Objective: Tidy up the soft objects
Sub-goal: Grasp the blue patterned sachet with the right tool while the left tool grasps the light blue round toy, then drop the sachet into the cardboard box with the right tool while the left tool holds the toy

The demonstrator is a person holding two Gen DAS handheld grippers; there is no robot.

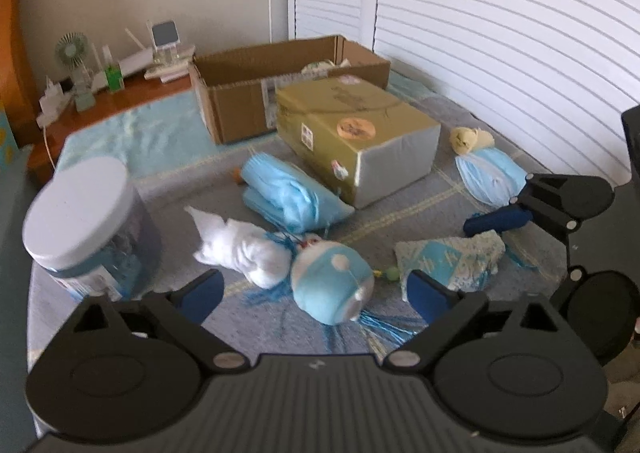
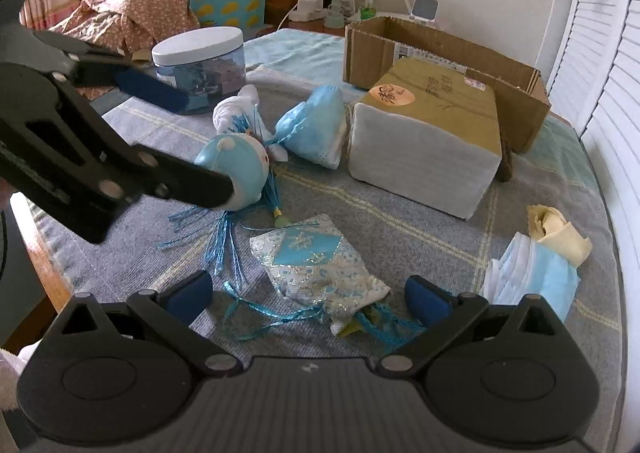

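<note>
Blue plush doll [image 1: 332, 285] lies lengthwise, round head toward left gripper [image 1: 316, 295].

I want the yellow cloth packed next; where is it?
In the right wrist view the yellow cloth lies at the right, on the blue masks, beyond the gold box.

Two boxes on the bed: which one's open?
The brown cardboard box at the back: its top is open, showing the inside. The olive-topped box in front of it is closed, with a round sticker.
</note>
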